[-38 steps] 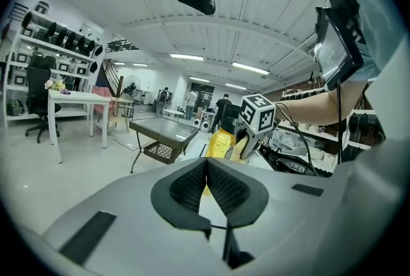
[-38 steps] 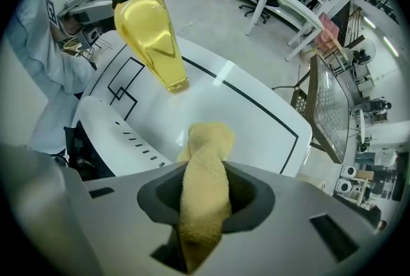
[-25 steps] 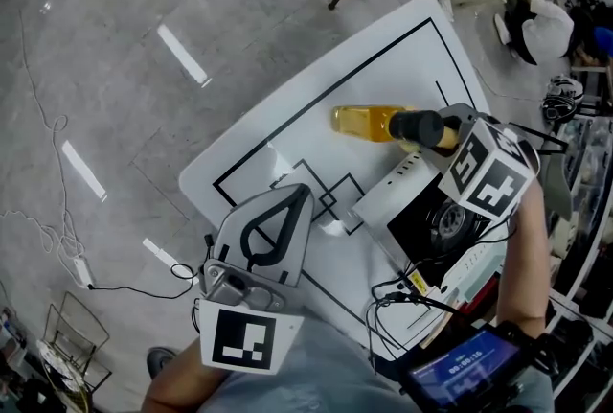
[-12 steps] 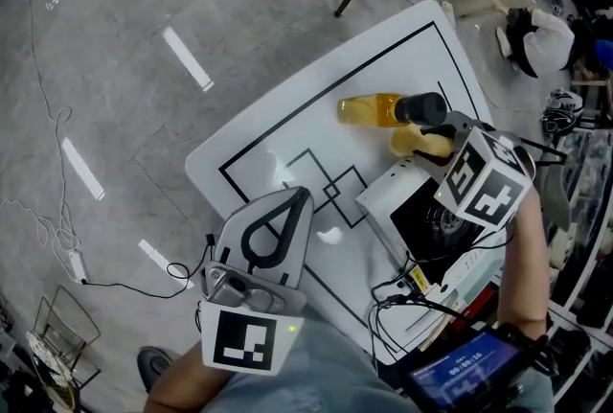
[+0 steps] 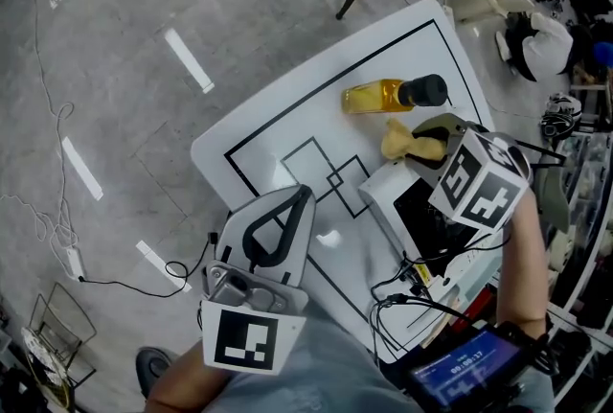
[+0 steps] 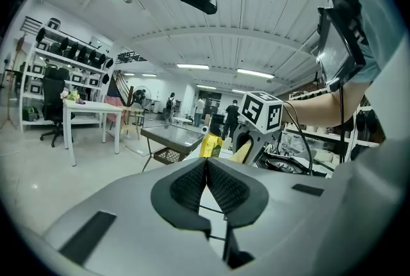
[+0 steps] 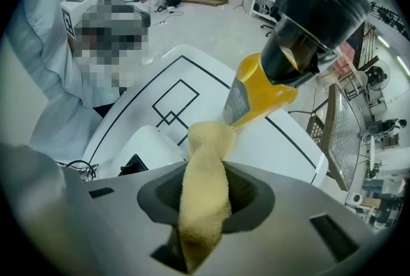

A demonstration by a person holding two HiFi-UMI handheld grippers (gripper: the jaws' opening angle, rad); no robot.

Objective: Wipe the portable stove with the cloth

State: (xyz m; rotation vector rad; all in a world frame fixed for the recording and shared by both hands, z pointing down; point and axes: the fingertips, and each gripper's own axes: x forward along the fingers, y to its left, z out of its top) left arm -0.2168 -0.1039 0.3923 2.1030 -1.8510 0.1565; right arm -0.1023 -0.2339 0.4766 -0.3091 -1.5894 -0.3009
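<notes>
The portable stove (image 5: 412,210), white with a black top, is sitting at the worktop's (image 5: 278,128) near right edge. A yellow bottle (image 5: 381,97) is lying beyond it. My right gripper's (image 5: 428,137) jaws are gripping the yellow cloth (image 7: 204,191) just beside the stove. My left gripper's (image 6: 206,173) jaws are closed on nothing.

Open lane across bare table (image 5: 278,128) on the black-line side of stove (image 5: 383,186). Bottle (image 5: 378,97) lying on its side just past stove's far corner, near the dangling cloth (image 5: 402,143); tight there. Cable tangle (image 5: 397,296) crowding stove's near edge. Left gripper (image 5: 305,194) over near table edge, apart from stove.
</notes>
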